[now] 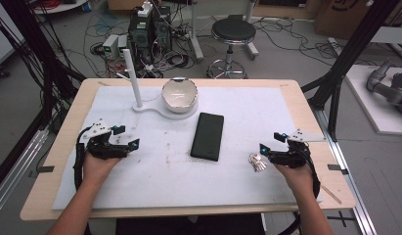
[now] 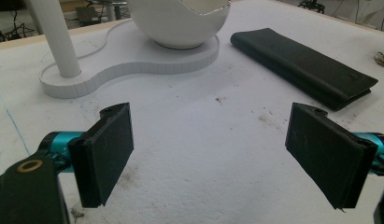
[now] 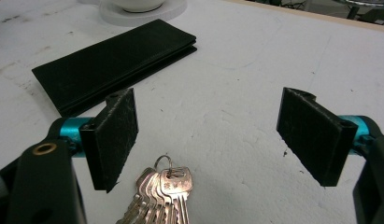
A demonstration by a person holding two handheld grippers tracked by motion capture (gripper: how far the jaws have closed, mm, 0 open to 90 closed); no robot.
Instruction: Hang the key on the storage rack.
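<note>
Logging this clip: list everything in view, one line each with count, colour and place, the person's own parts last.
stand: 1, white, post and bowl on one base, table's far centre
wallet: 1, black, flat, mid-table
keys: 1 bunch, silver, by the right gripper
mat: 1, white, covering the table
stool: 1, black seat, floor beyond
left gripper: black, open, table's left
right gripper: black, open, table's right

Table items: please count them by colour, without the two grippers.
White: 2, the bowl and the stand with a post
Black: 1, the wallet
Silver: 1, the bunch of keys
Total: 4
</note>
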